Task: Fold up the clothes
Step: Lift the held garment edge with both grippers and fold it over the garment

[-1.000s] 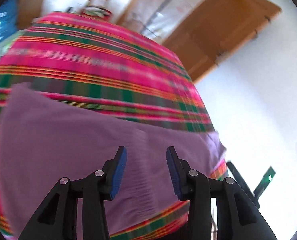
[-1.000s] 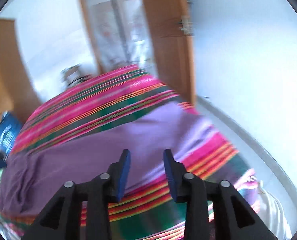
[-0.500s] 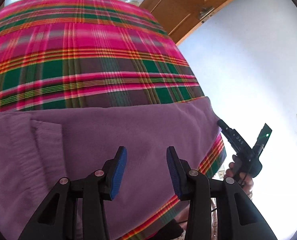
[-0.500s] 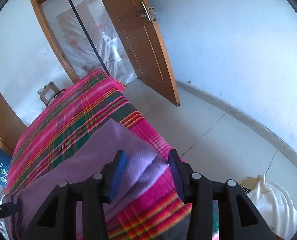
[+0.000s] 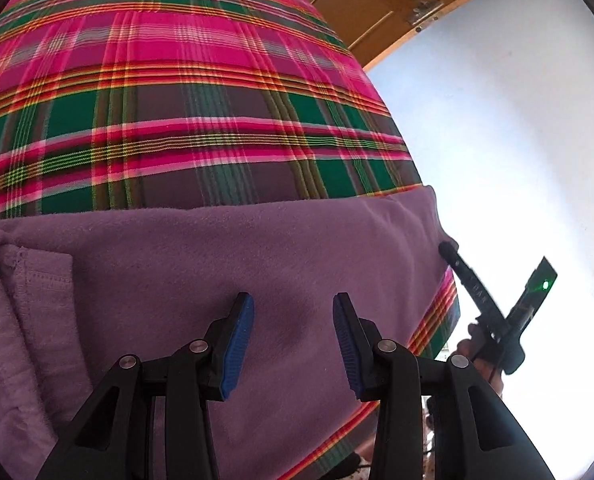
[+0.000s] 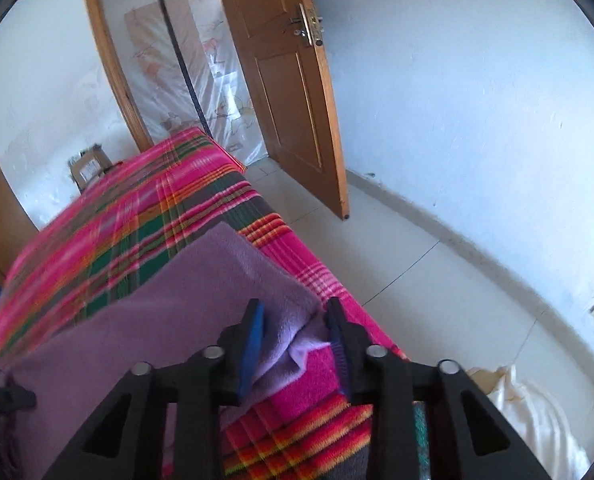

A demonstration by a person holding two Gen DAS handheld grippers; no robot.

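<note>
On the plaid bedspread (image 5: 201, 80) we see the purple garment (image 5: 225, 264) under our spread left gripper (image 5: 293, 344); only the right view shows our right gripper (image 6: 295, 344), spread around its corner, and the door (image 6: 285, 80).

bed (image 6: 145, 216) under pink-green-orange plaid cover (image 5: 185, 92) — purple fleece garment (image 5: 225, 264) spread flat across near end, one corner reaching bed's edge. pale tiled floor (image 6: 409, 256) beside bed — white cloth bundle (image 6: 533, 412) lying on it, near wall.
</note>
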